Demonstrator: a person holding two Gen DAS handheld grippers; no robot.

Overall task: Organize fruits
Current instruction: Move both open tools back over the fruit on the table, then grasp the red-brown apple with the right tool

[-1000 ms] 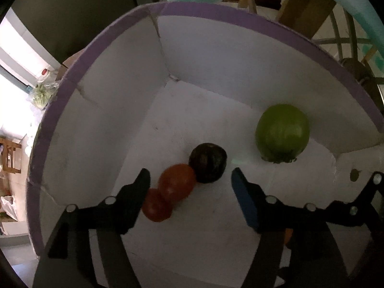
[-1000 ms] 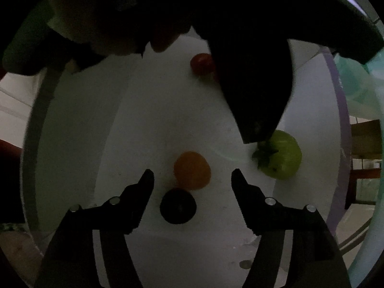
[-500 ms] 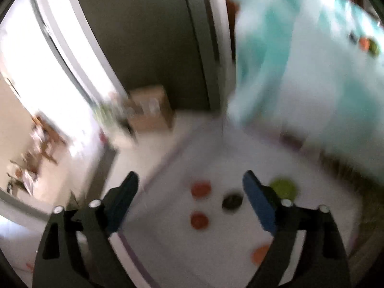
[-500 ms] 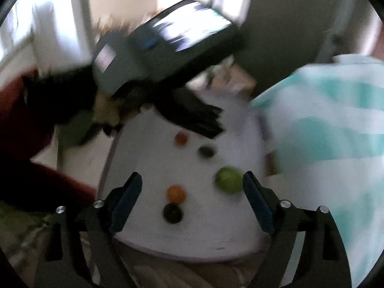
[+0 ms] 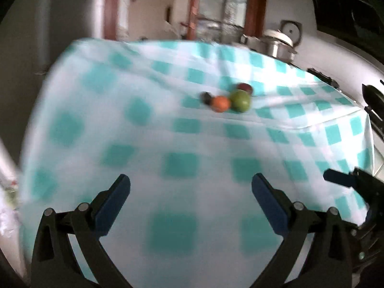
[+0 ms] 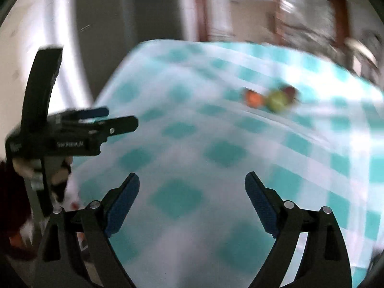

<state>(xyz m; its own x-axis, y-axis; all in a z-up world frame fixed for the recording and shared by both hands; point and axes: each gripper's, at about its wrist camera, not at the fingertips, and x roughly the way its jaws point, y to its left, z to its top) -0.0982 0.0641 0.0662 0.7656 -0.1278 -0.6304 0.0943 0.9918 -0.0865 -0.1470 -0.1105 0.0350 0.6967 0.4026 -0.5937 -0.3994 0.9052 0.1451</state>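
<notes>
Fingers of the left gripper [image 5: 190, 186] stand wide apart and hold nothing; the right gripper [image 6: 192, 183] is equally wide and empty. Both hang over the near part of a checked tablecloth [image 5: 168, 144]. White writing on the left gripper's body is too blurred to read. Far on the cloth lie an orange fruit [image 5: 220, 103], a green fruit [image 5: 240, 100], and two dark fruits, close together. A second ago both cameras looked into a white box with fruits; now it is out of view.
</notes>
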